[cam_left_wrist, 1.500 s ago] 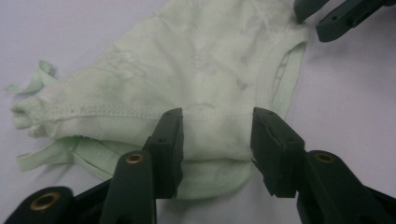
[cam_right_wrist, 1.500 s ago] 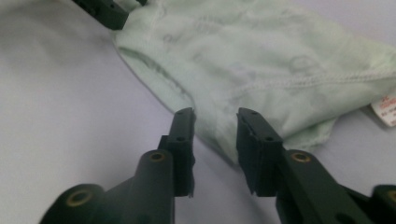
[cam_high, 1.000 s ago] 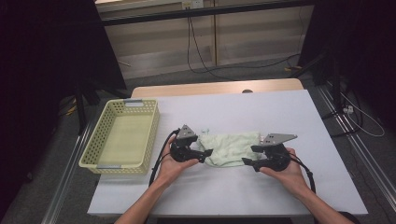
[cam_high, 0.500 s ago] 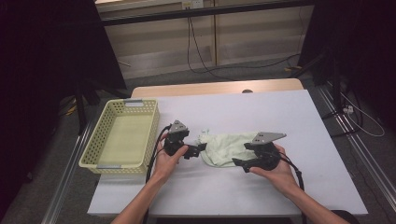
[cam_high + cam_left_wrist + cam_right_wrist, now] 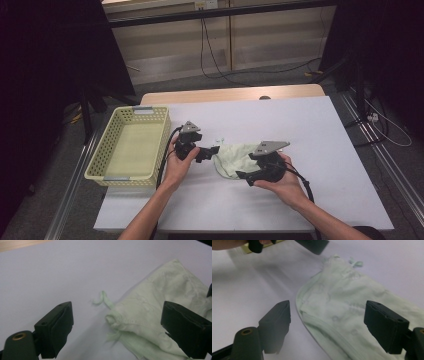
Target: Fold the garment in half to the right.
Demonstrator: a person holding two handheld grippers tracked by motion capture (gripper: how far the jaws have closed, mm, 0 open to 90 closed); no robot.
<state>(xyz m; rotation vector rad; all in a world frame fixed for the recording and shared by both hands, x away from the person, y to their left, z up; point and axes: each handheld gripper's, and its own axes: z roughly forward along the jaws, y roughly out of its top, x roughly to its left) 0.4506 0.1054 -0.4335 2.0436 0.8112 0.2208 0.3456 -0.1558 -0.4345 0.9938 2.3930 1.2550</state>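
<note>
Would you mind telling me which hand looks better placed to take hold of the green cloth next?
Probably the left. The left tool is open with the folded hem corner of the green cloth right between its jaws. The right tool is open too, but faces a broad flat stretch, harder to pinch.

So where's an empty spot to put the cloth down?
The table is bare behind the cloth and along its right side; the basket is empty too. It is crowded in the middle, where both tongs flank the cloth.
</note>
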